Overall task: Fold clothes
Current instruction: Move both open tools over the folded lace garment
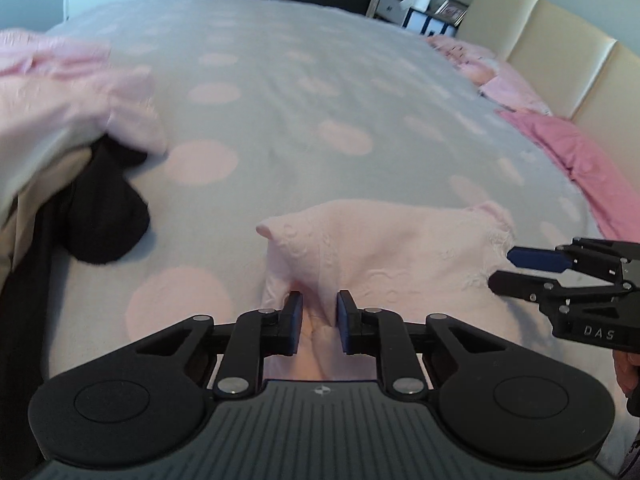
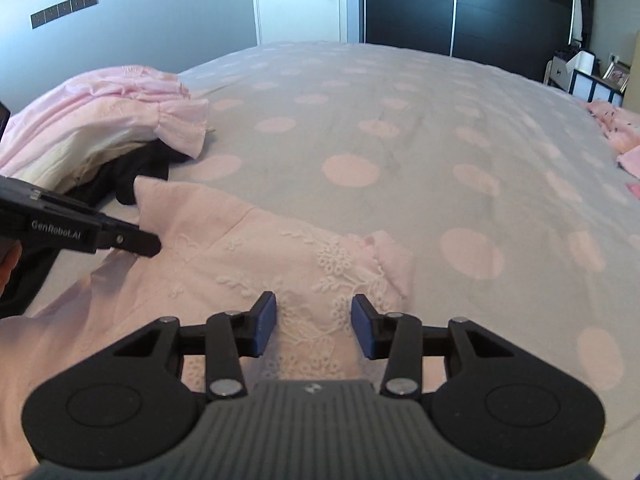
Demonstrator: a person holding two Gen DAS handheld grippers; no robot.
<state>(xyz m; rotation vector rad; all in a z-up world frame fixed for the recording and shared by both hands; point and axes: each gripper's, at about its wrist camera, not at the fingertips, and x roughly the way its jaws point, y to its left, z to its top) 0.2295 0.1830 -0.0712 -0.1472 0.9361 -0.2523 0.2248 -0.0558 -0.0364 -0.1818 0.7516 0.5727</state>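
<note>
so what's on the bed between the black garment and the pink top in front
Nothing: in the left wrist view only bare spotted bedcover separates the black garment from the pale pink embroidered top.

Bedroom. Bed [image 2: 400, 92] w/ grey cover, pink dots. Cream padded headboard [image 1: 536, 44] on one side. Dark sliding wardrobe [image 2: 460, 8] opp., white door [image 2: 296, 0] adj. Pale blue-grey wall [image 2: 160, 8]. Daylight, soft.

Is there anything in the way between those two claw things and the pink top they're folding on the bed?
Nothing visible. The left gripper has a raised fold of the pink embroidered top between its fingers. The right gripper hovers open directly over the top's embroidery. The clothes pile lies off to the side, on the polka-dot bedspread.
</note>
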